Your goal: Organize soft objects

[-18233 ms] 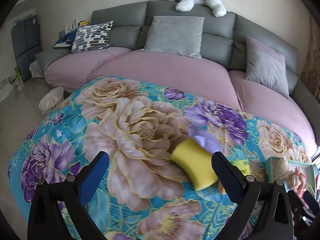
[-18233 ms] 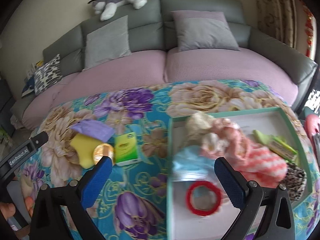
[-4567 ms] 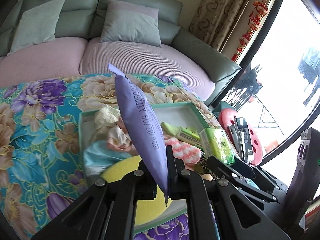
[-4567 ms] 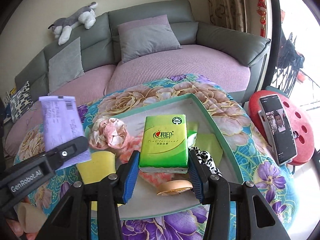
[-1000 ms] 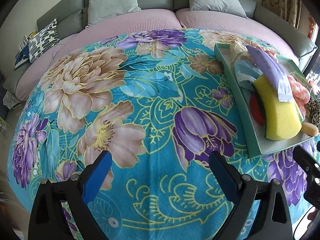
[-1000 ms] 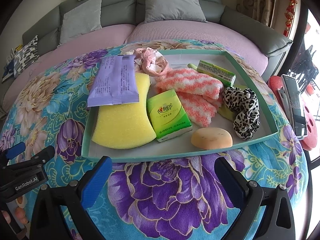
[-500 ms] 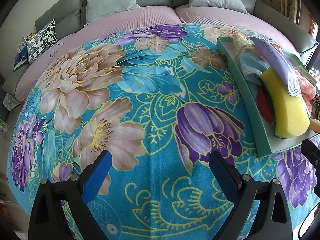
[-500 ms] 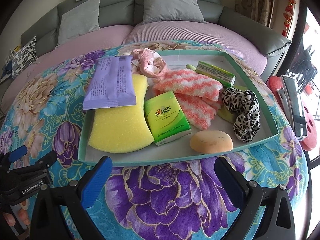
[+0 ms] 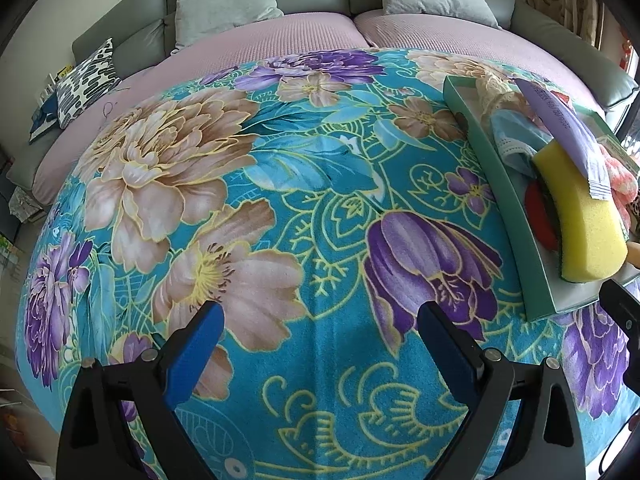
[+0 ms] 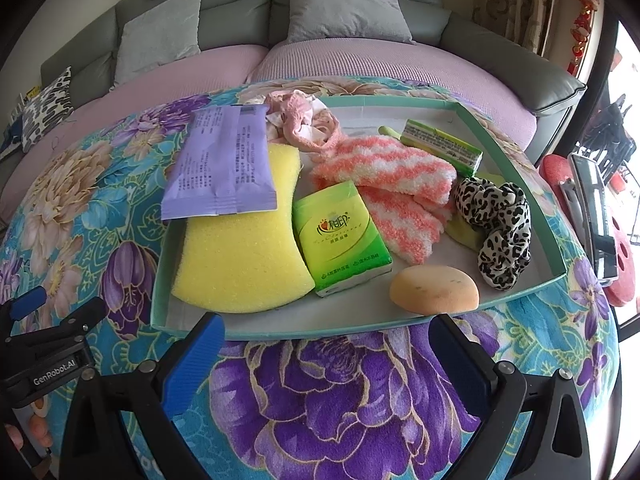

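A teal tray (image 10: 516, 156) on the floral blanket holds a yellow sponge (image 10: 240, 256), a purple packet (image 10: 222, 166) lying on it, a green tissue pack (image 10: 340, 236), pink striped socks (image 10: 392, 184), a leopard scrunchie (image 10: 496, 220), an orange sponge (image 10: 434, 290) and a green box (image 10: 442, 144). My right gripper (image 10: 326, 346) is open and empty, just in front of the tray's near rim. My left gripper (image 9: 320, 328) is open and empty over bare blanket, left of the tray (image 9: 508, 184). The sponge (image 9: 580, 220) and packet (image 9: 560, 128) also show in the left wrist view.
A grey sofa with pink seat covers (image 9: 280, 40) and cushions (image 10: 344, 8) curves behind the table. A red stool with a phone (image 10: 592, 196) stands at the right. The floral blanket (image 9: 240, 160) covers the table.
Both grippers have drawn back slightly from the tray, staying open. The objects in the tray have not moved.
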{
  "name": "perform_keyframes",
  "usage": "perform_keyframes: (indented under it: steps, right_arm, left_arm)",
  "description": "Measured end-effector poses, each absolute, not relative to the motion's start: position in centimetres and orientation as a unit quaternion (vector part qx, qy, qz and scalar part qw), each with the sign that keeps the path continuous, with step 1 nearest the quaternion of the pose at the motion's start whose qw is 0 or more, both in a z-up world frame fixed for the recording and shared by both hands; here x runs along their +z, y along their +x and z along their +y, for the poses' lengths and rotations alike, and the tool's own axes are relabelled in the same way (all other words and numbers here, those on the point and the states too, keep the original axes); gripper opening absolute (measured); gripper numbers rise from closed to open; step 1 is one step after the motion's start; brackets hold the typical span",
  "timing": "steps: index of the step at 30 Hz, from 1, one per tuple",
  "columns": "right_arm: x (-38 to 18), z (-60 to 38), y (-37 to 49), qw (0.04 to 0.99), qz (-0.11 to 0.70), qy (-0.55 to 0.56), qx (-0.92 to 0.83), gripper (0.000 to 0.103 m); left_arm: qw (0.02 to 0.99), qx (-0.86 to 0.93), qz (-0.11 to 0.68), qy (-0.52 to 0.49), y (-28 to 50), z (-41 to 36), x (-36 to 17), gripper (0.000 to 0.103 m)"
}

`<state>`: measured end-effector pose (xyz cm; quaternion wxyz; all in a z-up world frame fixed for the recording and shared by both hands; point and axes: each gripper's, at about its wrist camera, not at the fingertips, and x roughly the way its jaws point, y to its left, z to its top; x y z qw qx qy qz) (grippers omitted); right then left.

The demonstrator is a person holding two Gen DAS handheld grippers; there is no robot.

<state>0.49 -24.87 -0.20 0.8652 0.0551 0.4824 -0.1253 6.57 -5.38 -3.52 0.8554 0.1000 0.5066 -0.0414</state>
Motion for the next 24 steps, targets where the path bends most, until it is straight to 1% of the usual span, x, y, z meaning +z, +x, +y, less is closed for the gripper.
perform_keyframes:
  steps: [24]
  right_arm:
    - [-0.38,-24.78,0.48,0.864,0.485,0.055,-0.124,0.103]
  left_arm:
    - [0.863,-0.041,0.493,0.101,6.00,-5.49,-2.91,0.097]
